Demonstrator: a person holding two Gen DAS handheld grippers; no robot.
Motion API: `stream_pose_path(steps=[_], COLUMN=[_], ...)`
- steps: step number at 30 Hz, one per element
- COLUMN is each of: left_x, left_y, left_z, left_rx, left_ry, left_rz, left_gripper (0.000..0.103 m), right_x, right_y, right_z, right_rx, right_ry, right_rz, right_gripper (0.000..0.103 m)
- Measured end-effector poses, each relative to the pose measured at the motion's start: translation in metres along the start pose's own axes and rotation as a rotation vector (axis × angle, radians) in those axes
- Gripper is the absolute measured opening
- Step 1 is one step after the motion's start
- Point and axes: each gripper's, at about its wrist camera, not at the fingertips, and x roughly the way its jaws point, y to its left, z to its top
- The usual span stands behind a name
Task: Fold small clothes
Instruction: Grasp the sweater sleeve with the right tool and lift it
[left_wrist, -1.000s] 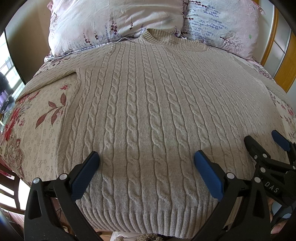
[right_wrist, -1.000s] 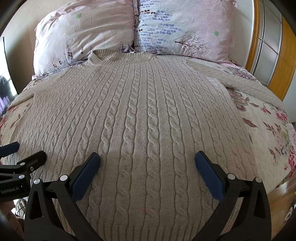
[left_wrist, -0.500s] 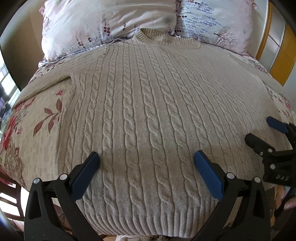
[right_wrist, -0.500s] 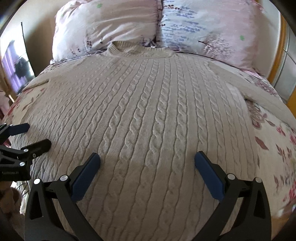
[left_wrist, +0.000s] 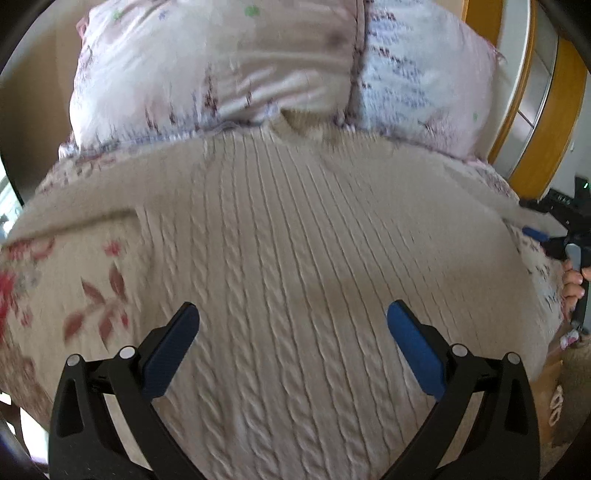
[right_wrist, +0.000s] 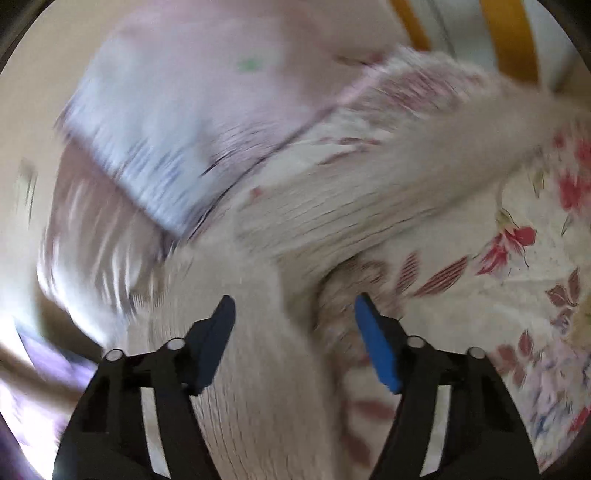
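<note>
Sweater (left_wrist: 295, 258) flat on bed (left_wrist: 66, 295), collar at pillows (left_wrist: 221, 74). Left tool (left_wrist: 291, 343) spread, empty. Right tool (right_wrist: 295, 332) narrowing over right armpit edge, ungripped; pinch sleeve seam squarely, fold inward.

The left gripper (left_wrist: 291, 328) points downward at a slant, its jaws spread wide with nothing clamped between the blue pads. The right gripper (right_wrist: 295, 325) is rolled over and blurred; its jaws have just been closing, standing partly apart with nothing pinched. At three o'clock in the left view, fingers (left_wrist: 571, 291) wrap its handle.
</note>
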Motion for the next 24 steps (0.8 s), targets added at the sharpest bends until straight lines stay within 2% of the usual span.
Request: stream_pose_path(steps=[1,4,9,11,14,18,24], left_x=[0.001,0.005,0.018,0.024,0.026,0.027,0.034], left_y=[0.001,0.002,0.010,0.012,0.015,0.020,0.030], left_z=[0.008,0.024,0.049,0.057,0.062,0.067,0.076], left_rx=[0.016,0.044,-0.002,-0.029,-0.045,-0.040,-0.102], left_ry=[-0.014,-0.015,0.015,0.016,-0.027,-0.060,-0.065], left_rz=[0.019,0.043,-0.032,-0.049,-0.026,-0.022,-0.093], left_gripper=[0.101,0.101,0.101,0.101,0.101,0.101,0.101], right_x=[0.006,0.019,0.032,0.033,0.024,0.005,-0.009], right_y=[-0.013,-0.033,-0.038,-0.046,-0.071,-0.092,-0.100], right_z=[0.009,0.021,0.031,0.041,0.049,0.052,0.058], right_rx=[0.072,0.169,0.203,0.231,0.308,0.340,0.339], right_ry=[0.009,0.021,-0.012,-0.050,-0.131,-0.207,-0.260], right_rz=[0.000,0.010,0.042,0.039,0.005,-0.044,-0.085], right_gripper=[0.065,0.065,0.064,0.050,0.034,0.030,0.028])
